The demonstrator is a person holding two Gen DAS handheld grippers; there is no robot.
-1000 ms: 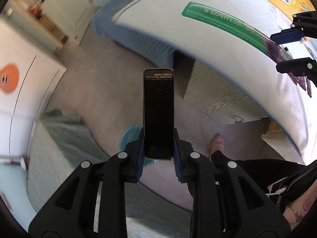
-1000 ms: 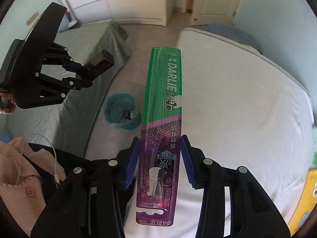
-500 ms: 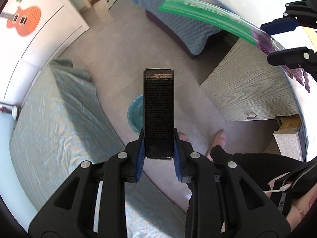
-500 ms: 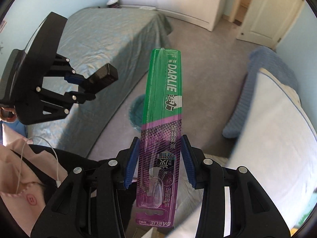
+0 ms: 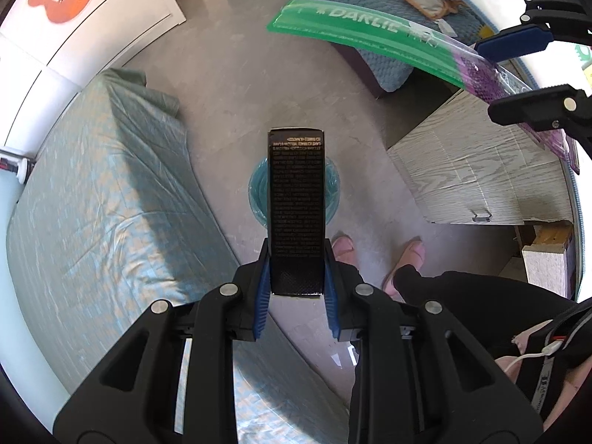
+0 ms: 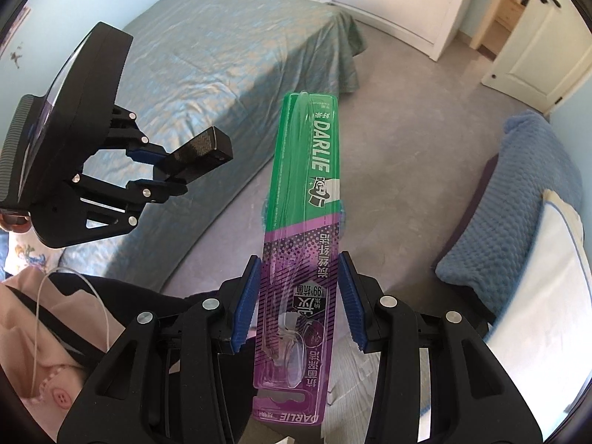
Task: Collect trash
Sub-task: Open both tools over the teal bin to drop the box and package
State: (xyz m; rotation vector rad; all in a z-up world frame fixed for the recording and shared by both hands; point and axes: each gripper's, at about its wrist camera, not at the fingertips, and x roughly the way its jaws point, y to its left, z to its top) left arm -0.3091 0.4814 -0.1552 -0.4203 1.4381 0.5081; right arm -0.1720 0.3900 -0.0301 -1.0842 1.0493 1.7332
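My left gripper (image 5: 296, 255) is shut on a black cardboard box (image 5: 296, 199) and points straight down. Directly below the box on the floor stands a teal bin (image 5: 259, 188), mostly hidden behind it. My right gripper (image 6: 298, 270) is shut on a long green and purple Darlie toothbrush package (image 6: 307, 185); only the bin's rim (image 6: 265, 211) peeks out beside that package. In the left wrist view the right gripper (image 5: 518, 74) and its package (image 5: 355, 26) are at the upper right. The right wrist view has the left gripper (image 6: 174, 170) with the box (image 6: 201, 151) at the left.
A bed with a teal cover (image 5: 92, 203) borders the floor on one side. A wood-grain cabinet (image 5: 481, 170) and a blue blanket (image 6: 499, 203) border the other. The person's feet in pink slippers (image 5: 342, 246) stand beside the bin. A white wardrobe (image 5: 92, 18) and a door (image 6: 536, 37) lie beyond.
Both grippers swung away from the white mattress to over the floor. The teal bin now sits right under the black box and behind the toothbrush package. Both grips are unchanged.
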